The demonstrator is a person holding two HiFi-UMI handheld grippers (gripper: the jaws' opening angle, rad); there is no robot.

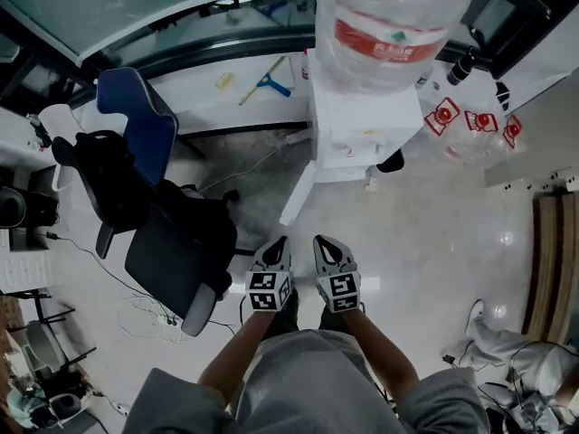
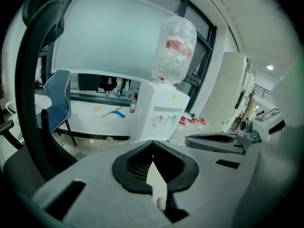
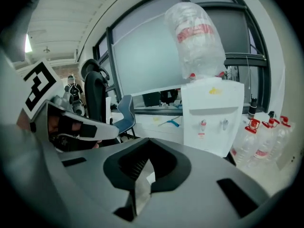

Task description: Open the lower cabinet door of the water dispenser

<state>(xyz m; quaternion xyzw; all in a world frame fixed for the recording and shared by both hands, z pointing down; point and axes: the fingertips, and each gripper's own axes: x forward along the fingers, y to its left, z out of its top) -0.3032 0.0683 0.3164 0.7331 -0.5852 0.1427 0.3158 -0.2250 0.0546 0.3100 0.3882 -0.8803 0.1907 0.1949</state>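
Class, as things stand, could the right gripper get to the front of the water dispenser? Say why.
Probably yes. The right gripper is held apart from the water dispenser, with only bare floor between them; the office chair stands off to the left. Its shut jaws would need opening.

Dispenser white; bottle clear, red label band. Chair blue; office chair black; spare bottles red-capped. Left gripper and right gripper grey, black-and-white square-pattern markers; floor pale grey.

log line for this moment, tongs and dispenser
left tongs: shut, empty | right tongs: shut, empty | position: side by side, short of water dispenser | contact: none
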